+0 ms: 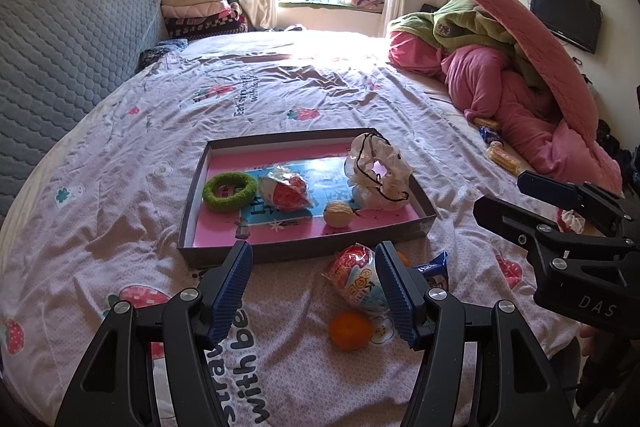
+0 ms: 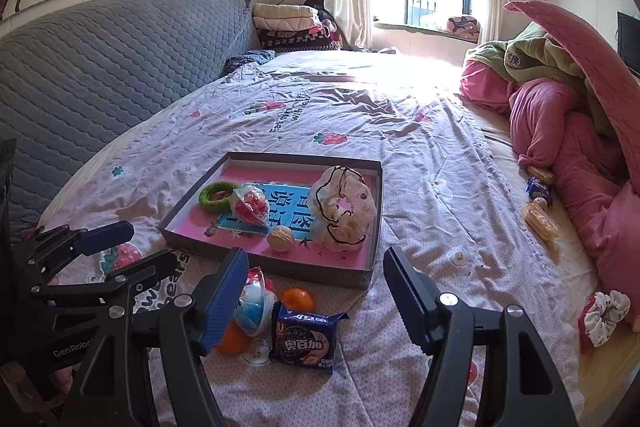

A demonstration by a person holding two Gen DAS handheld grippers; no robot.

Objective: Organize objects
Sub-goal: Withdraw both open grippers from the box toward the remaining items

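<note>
My left gripper (image 1: 316, 291) and right gripper (image 2: 316, 301) hang with jaws apart, seemingly empty, over snacks beside the tray (image 2: 362, 277) on the bed (image 1: 120, 219).

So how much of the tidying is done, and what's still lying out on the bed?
Partly done. The shallow box already holds a green ring, a red-and-white packet, a walnut and a crumpled plastic bag. Nothing is in hand: the left gripper and right gripper are both open and empty. Left on the bed: two oranges, a toy egg, a blue biscuit pack, a scrunchie and snacks by the pink blankets.

second orange (image 2: 232, 341) half hidden, perhaps whole
</note>
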